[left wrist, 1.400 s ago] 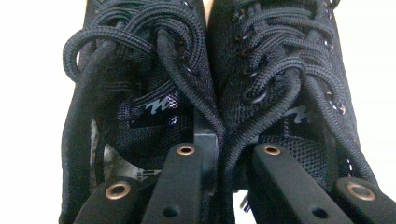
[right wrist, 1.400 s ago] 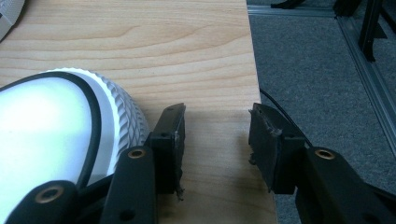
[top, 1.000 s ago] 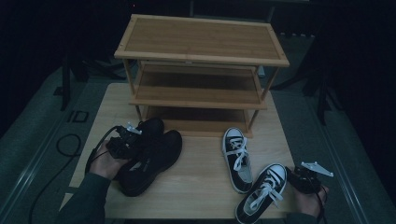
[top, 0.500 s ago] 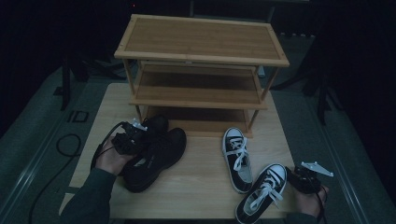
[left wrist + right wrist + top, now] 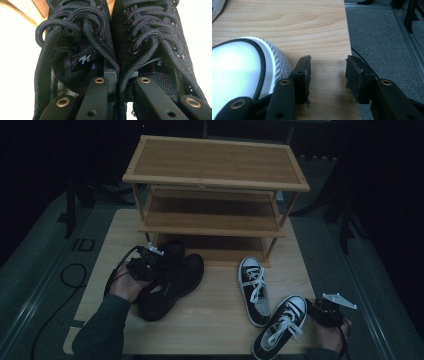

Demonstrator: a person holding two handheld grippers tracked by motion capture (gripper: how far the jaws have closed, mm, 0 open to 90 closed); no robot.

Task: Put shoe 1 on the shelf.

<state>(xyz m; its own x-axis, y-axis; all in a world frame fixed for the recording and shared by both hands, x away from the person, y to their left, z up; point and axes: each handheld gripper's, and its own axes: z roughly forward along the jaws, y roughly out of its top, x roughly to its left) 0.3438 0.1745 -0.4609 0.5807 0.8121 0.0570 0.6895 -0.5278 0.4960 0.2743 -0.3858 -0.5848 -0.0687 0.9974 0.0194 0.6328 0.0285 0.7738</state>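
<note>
L gripper was clenched on the inner collars of both black shoes, held together as a pair at the near-left of the table. Their toes pointed far-right toward the rack's bottom shelf, just beyond them, so the long axis was approx. in line with it. R gripper stood released, nothing between its jaws, beside the sneaker at the near-right edge.

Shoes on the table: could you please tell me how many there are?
4: two black shoes together at the left gripper, one sneaker before the rack, another sneaker by the right gripper.
</note>
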